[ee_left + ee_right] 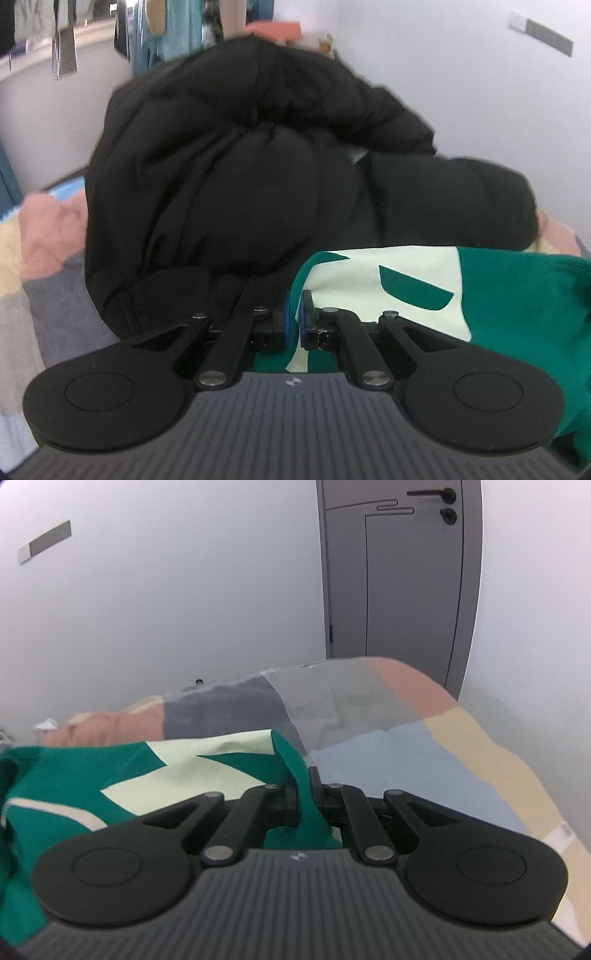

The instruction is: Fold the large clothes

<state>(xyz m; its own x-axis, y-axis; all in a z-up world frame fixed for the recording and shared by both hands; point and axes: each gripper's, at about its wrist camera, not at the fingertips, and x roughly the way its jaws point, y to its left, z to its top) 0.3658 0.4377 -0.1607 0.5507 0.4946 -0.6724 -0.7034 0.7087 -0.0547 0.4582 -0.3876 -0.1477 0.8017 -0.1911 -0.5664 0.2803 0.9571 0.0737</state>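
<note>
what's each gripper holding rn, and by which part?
Both hold the green and cream garment: left gripper has its jaws shut on an edge, right gripper on a bunched green fold.

Even, soft indoor light, no harsh shadows; slight motion blur, strong fisheye bending at the edges.

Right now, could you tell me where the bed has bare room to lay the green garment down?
Free: the patchwork blanket right of the green garment, out to the bed's edge near the door. Crowded: the black puffer jacket fills the far side, bordered by pink bedding.
</note>
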